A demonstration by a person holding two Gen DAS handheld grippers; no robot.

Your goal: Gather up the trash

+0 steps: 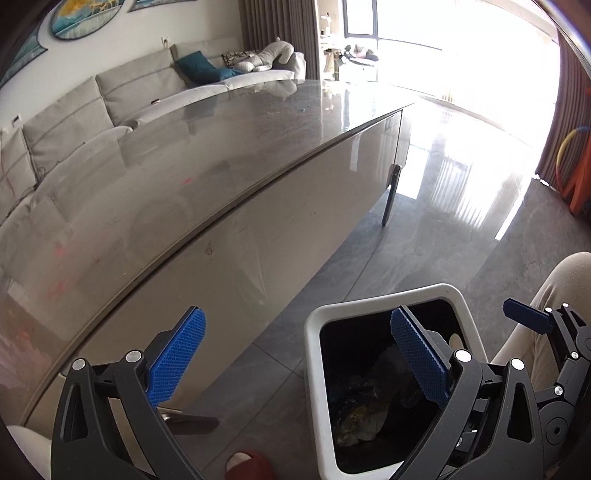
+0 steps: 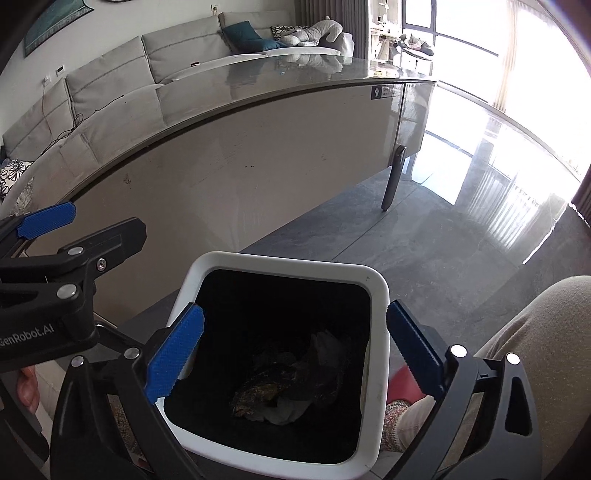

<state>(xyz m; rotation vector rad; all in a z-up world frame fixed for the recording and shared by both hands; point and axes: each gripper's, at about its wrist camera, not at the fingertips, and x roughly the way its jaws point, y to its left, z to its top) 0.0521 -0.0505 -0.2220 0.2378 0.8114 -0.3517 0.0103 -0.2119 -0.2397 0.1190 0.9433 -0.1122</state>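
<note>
Nearest in the right wrist view, the right gripper [image 2: 295, 354] hangs over the trash bin [image 2: 376, 291], its blue pads [image 2: 175, 356] spread wide with nothing between them, one above each side rim. The left gripper [image 1: 299, 354] is likewise wide open and empty; its right pad [image 1: 419, 358] sits over the bin's mouth while its left pad lies out over the floor beside the bin.

The bin is white-rimmed with a black liner and stands on the grey tiled floor [image 2: 461, 258], close to the long side panel of the table [image 2: 258, 147]. At its bottom lies crumpled trash [image 2: 288, 391], dark wrappers and something pale; the liner is too dark to tell the pieces apart.

Beside the bin on the right is the person's knee in beige trousers [image 2: 546, 332], and a red slipper [image 1: 245, 465] shows at the lower edge of the left wrist view.

Farther off, the table's glossy grey top [image 1: 221, 122] runs away from the cameras, a slanted dark leg [image 2: 393, 177] under its far corner. Beyond its far edge stretches a grey sofa [image 2: 110, 74] with a teal cushion [image 2: 245, 35], and bright windows [image 2: 480, 44] fill the far right.
</note>
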